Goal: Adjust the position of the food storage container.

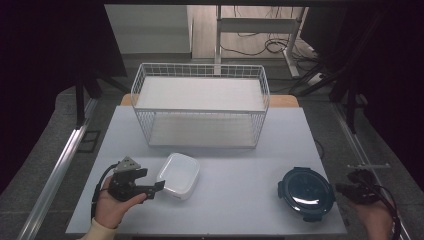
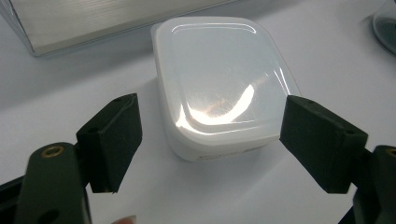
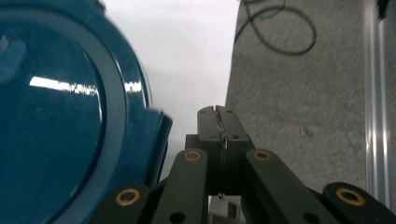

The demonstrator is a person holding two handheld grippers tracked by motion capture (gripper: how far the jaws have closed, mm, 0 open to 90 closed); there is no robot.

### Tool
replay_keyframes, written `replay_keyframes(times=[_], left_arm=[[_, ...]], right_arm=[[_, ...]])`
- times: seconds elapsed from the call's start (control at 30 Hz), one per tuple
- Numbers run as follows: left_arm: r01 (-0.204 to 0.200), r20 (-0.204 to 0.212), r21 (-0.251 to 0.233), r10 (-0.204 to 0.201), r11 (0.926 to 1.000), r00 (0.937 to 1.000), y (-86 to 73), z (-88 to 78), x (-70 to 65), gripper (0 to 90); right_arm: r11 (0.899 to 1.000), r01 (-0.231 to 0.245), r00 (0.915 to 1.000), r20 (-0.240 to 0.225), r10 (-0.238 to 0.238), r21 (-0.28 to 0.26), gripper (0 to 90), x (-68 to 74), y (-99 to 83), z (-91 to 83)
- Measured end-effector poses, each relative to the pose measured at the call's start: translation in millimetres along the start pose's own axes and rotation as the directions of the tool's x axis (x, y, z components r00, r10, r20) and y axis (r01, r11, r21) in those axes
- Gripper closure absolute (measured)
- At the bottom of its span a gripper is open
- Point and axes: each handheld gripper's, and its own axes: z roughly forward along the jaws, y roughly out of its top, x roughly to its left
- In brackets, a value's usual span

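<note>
Between my left gripper's (image 2: 212, 140) matte black, blocky pads sat the white container (image 2: 219, 84), jaws spread wide on either side of its near edge without touching it. It was a glossy, rounded-square plastic box with a smooth lid that caught a bright glare; I could read no label on it. My right gripper (image 3: 218, 116) had its jaws pressed flat together on nothing, just beside the round dark blue lid (image 3: 60, 116), shiny plastic with a raised rim and a clip tab. From the high view, the white container (image 1: 178, 175) lay in front of the white wire basket (image 1: 200, 107), and the blue lid (image 1: 306, 192) lay off to its right on the pale, smooth table (image 1: 240, 150).
</note>
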Motion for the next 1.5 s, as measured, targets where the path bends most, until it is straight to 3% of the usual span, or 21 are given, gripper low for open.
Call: replay_keyframes(times=[0.1,0.17,0.47,0.57,0.8,1.13,1.5], left_arm=[[-0.001,0.000,-0.004,0.001,1.0000,1.0000,0.3,-1.4,0.2,20.6],[0.000,0.002,-0.010,0.000,1.0000,1.0000,0.4,-2.8,0.4,20.5],[0.000,-0.009,-0.014,0.000,0.9999,1.0000,1.5,-4.7,2.5,20.5],[0.000,-0.011,-0.015,0.000,0.9999,0.9999,1.9,-4.7,2.6,20.5],[-0.007,-0.006,-0.015,0.007,0.9999,1.0000,2.4,-4.9,0.8,20.5],[-0.003,-0.013,-0.019,0.002,0.9998,0.9999,2.5,-5.9,2.0,20.4],[-0.004,-0.014,-0.019,0.004,0.9998,0.9999,2.5,-6.2,2.1,20.4]], right_arm=[[0.999,0.019,0.9993,-0.034,-0.018,0.034,89.6,4.9,-1.4,6.1],[0.998,0.028,0.9994,-0.022,-0.027,0.053,89.6,7.3,-1.7,7.9],[0.997,0.038,0.9987,-0.036,-0.036,0.064,89.8,10.5,-4.1,7.5],[0.997,0.049,0.9968,-0.065,-0.045,0.056,89.8,15.0,-3.4,6.9],[0.993,0.101,0.9903,-0.101,-0.095,0.057,89.8,34.6,2.0,6.5],[0.983,0.166,0.9809,-0.116,-0.156,0.079,89.8,62.0,7.1,11.9],[0.969,0.238,0.9632,-0.145,-0.227,0.067,89.8,88.5,13.5,10.3]])
